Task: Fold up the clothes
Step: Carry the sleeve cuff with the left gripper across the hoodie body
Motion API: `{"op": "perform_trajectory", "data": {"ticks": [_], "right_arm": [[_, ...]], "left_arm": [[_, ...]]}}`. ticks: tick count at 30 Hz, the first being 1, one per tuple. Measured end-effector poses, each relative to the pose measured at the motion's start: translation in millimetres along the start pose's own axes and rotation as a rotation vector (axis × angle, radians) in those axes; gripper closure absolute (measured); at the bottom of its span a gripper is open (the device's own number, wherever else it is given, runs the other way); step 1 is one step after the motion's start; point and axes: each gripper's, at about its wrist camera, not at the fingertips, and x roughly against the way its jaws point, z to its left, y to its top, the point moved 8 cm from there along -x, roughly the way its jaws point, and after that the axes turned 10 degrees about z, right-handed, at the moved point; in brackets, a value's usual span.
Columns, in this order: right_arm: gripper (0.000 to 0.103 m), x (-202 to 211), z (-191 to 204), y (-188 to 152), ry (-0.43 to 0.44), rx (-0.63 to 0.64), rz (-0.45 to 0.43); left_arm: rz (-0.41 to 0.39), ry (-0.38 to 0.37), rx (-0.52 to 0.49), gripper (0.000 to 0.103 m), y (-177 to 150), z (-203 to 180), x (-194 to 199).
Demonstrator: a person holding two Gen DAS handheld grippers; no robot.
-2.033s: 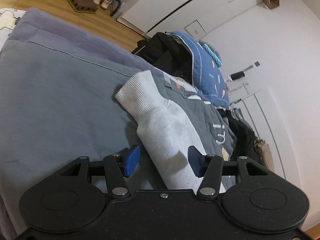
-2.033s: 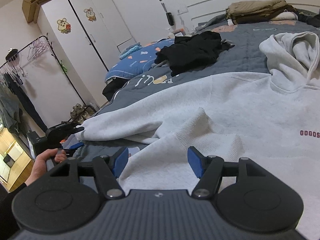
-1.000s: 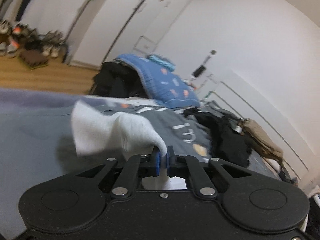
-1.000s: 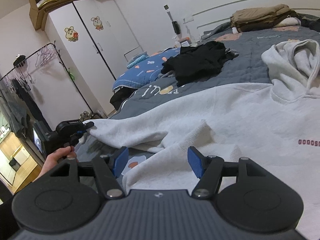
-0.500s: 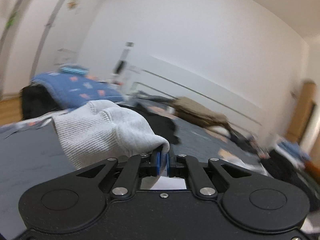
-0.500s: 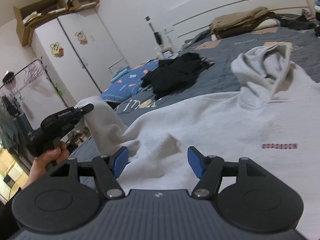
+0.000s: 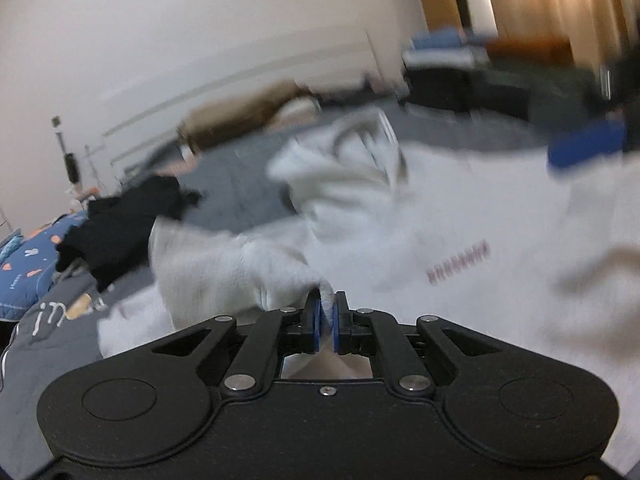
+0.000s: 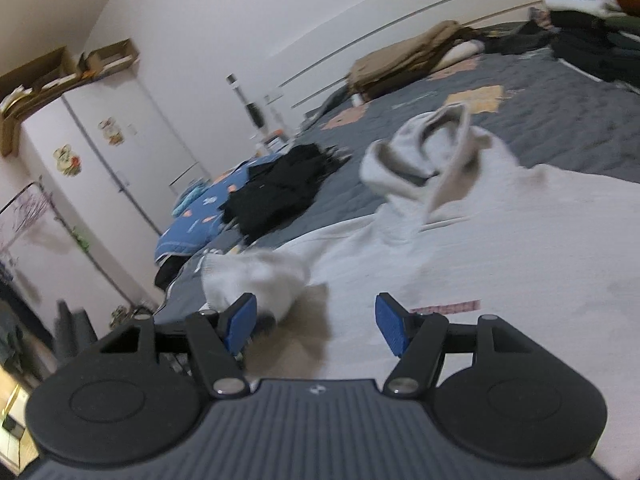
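A white hoodie [image 8: 500,248] lies front-up on the grey bed [image 8: 540,120], its hood [image 8: 432,148] bunched at the far end. My left gripper [image 7: 326,310] is shut on the hoodie's sleeve [image 7: 224,272], and the ribbed cuff hangs to its left above the hoodie's chest. The right wrist view shows that sleeve [image 8: 256,276] bunched just beyond my right gripper's left finger. My right gripper [image 8: 316,324] hovers open over the hoodie's body with nothing between its pads. One of its blue pads [image 7: 584,148] shows blurred at the upper right of the left wrist view.
A black garment pile [image 8: 280,188] and a blue patterned quilt [image 8: 192,224] lie at the bed's far left. Brown folded clothes [image 8: 408,60] sit by the headboard. A stack of folded clothes [image 8: 592,8] stands at the far right. A white wardrobe [image 8: 100,160] stands left.
My left gripper closed on the sleeve, lifted it and swung it right, from the bed's left edge to above the hoodie's chest. My right gripper moved forward over the hoodie and stayed open.
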Motion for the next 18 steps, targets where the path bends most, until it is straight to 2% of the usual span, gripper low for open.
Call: {"op": "perform_trajectory", "data": {"ticks": [4, 8, 9, 10, 11, 15, 18], "right_arm": [[0.034, 3.7, -16.9, 0.5, -0.018, -0.02, 0.008], [0.031, 5.5, -24.5, 1.3, -0.026, -0.021, 0.006], [0.031, 5.7, -25.0, 1.7, -0.025, -0.024, 0.005], [0.031, 6.0, -25.5, 2.1, -0.025, -0.026, 0.003], [0.031, 5.6, -25.5, 2.9, -0.024, -0.027, 0.001], [0.029, 1.5, -25.8, 4.1, -0.034, -0.013, 0.006], [0.029, -7.1, -31.7, 1.9, -0.049, -0.027, 0.024]], "left_arm": [[0.065, -0.003, -0.086, 0.085, -14.4, -9.5, -9.5], [0.063, -0.031, -0.14, 0.073, -17.8, -20.0, 0.0], [0.061, -0.037, -0.153, 0.067, -18.8, -22.0, 4.3], [0.063, -0.045, -0.162, 0.058, -19.6, -23.3, 7.6], [0.066, -0.056, -0.166, 0.055, -20.9, -24.6, 12.0], [0.044, -0.117, -0.129, 0.052, -20.9, -24.1, 30.7], [0.001, -0.123, -0.056, 0.046, -18.5, -13.4, 46.6]]}}
